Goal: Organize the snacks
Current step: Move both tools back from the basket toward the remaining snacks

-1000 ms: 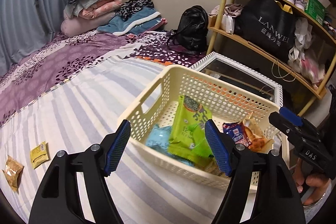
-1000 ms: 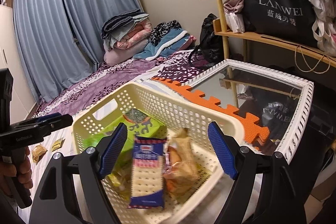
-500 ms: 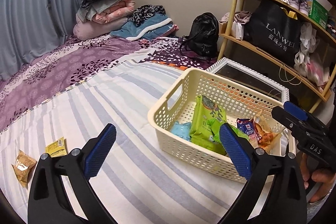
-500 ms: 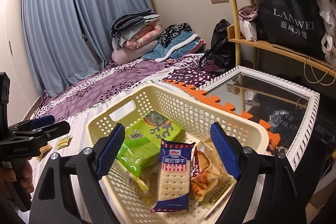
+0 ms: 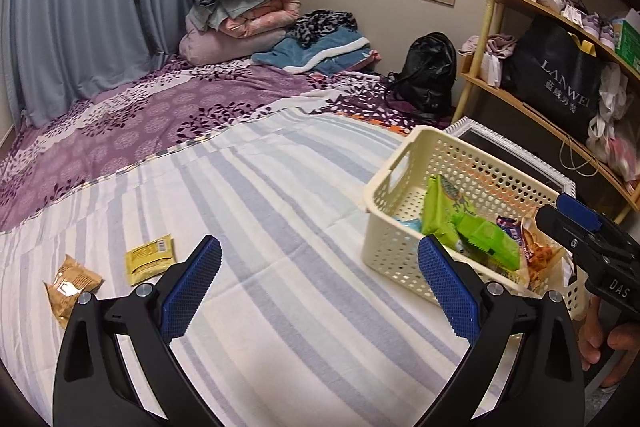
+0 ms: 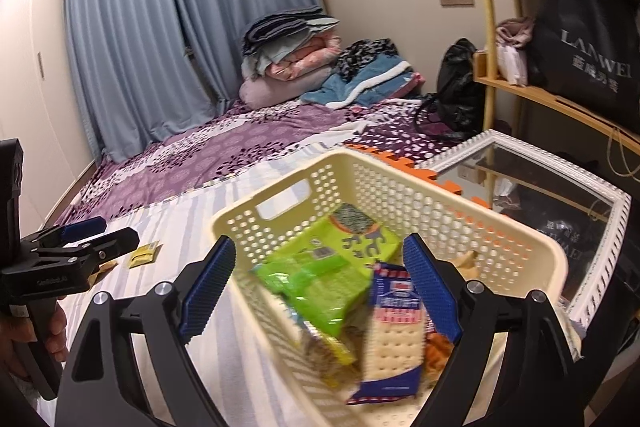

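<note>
Holding green packets (image 5: 472, 227) and crackers (image 6: 398, 323), the basket (image 5: 386, 199) sits on the bed.

- The near part of the basket (image 6: 400, 183) and the cracker pack (image 6: 400, 327) are smeared by blur in the right wrist view.
- Snacks under the green pack (image 6: 340, 267) are mostly covered.
- The blue pack (image 5: 406, 225) shows only a sliver.
- The brown packet (image 5: 72, 281) has print too small to read.
- The right gripper (image 5: 576, 223) is cut off by the frame edge.
</note>
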A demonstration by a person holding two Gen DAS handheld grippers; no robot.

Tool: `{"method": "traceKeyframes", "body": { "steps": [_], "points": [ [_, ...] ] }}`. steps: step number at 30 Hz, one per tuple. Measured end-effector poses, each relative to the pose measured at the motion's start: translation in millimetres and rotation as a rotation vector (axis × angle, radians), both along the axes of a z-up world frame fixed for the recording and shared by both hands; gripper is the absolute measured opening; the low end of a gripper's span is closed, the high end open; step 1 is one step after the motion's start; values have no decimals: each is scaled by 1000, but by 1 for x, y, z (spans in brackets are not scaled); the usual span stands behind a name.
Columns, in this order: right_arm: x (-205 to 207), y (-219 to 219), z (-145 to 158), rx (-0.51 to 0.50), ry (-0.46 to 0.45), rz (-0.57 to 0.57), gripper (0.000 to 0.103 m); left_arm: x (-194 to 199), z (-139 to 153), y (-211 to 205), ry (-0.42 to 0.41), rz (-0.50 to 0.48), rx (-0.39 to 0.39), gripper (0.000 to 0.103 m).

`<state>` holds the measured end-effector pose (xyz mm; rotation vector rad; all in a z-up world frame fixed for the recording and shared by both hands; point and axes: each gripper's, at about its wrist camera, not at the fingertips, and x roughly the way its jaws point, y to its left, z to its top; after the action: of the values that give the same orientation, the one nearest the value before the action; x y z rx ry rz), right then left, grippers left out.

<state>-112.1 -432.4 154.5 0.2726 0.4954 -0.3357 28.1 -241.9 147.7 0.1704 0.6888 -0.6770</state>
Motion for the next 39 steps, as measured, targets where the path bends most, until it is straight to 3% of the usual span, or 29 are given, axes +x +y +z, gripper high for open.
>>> {"method": "traceKeyframes", "body": {
  "steps": [12,15,25,39],
  "points": [
    [20,49,1,-17,18,131,85,8,-1,58,7,98,-15,100],
    [24,60,-1,-10,22,160,92,11,-2,70,7,120,-14,100],
    [41,94,-7,-7,57,242,92,20,-13,111,30,212,-5,100],
    [62,127,-10,-13,89,332,92,32,-17,143,36,270,6,100]
  ]
}}
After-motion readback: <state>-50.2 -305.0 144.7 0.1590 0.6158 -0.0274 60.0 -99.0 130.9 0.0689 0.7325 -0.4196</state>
